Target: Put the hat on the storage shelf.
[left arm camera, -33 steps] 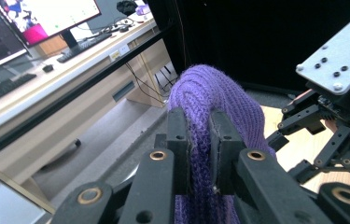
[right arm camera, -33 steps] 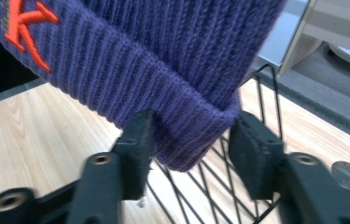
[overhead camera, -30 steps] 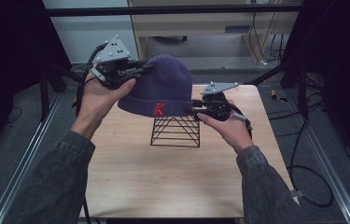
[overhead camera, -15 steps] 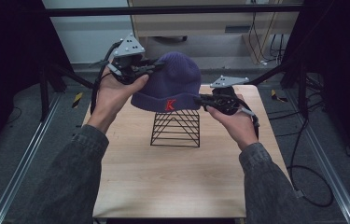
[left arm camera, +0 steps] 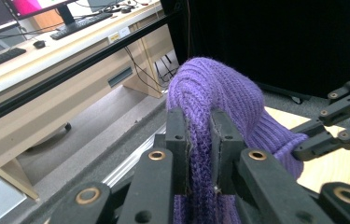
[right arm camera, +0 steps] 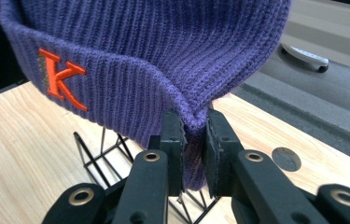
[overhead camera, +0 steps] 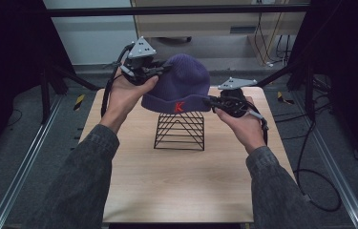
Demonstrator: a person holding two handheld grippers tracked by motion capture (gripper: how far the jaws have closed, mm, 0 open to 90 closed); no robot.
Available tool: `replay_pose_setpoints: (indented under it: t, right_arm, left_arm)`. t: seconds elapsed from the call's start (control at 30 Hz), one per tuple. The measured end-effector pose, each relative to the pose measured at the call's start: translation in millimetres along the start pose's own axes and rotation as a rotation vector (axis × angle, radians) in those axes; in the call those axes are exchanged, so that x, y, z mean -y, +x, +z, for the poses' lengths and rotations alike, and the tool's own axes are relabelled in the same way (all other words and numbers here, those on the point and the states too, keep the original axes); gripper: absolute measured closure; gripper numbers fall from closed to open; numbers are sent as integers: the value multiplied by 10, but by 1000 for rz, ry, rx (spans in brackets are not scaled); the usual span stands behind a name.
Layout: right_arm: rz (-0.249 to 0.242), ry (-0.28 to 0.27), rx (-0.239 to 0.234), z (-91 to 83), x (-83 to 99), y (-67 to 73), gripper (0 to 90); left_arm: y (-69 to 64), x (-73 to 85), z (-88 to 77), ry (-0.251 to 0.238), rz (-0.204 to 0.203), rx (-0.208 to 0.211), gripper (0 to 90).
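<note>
Purple hat point(overhead camera: 182, 83) held above wire rack point(overhead camera: 180, 131), left gripper point(overhead camera: 160, 71) pinching its crown, right gripper point(overhead camera: 213, 101) clamping its cuff.

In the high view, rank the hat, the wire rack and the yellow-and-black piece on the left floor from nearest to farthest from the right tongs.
1. Hat: pinched at its brim by the right tongs.
2. Wire rack: on the table just below and left of them, under the hat.
3. Yellow-and-black piece: on the floor past the table's left edge.
</note>
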State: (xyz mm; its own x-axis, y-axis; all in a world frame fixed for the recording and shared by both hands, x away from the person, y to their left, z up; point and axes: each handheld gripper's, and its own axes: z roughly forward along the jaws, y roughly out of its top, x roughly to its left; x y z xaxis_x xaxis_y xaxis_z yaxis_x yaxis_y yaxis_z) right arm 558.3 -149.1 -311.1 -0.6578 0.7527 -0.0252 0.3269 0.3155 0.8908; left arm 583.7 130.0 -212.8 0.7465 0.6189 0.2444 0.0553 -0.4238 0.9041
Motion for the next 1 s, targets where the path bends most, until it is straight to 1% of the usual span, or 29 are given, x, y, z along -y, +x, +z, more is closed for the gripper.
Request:
replay_pose_setpoints:
  t: [0.1,0.13,0.27,0.3,0.37,0.53,0.63,0.67,0.8,0.87,1.0]
  right_arm:
    - [-13,5,-3,-6,31,24,793]
    - [-17,12,-2,-9,48,31,793]
    - [-19,27,-6,-12,109,40,793]
    - [-23,31,-6,-12,124,39,793]
    - [-24,40,-4,-7,153,43,793]
    - [-30,63,-3,25,221,52,793]
    - [-25,80,0,42,256,59,795]
    - [-30,83,1,54,271,56,795]
    - [-7,99,9,95,320,36,796]
    - [-3,105,5,102,346,31,796]
    - [-11,116,2,103,401,44,796]
  left_arm:
    - [5,63,26,4,-17,0,796]
    - [10,79,28,7,-16,0,795]
    - [12,174,65,4,-40,-3,795]
    - [15,194,76,18,-36,-1,795]
    - [7,243,102,12,-45,1,795]
    - [-3,333,152,19,-51,7,794]
    - [-11,380,179,16,-56,5,794]
    - [-2,393,188,24,-54,5,794]
    - [22,454,217,17,-81,4,794]
    - [15,489,221,29,-75,8,794]
    - [-26,570,225,34,-72,15,793]
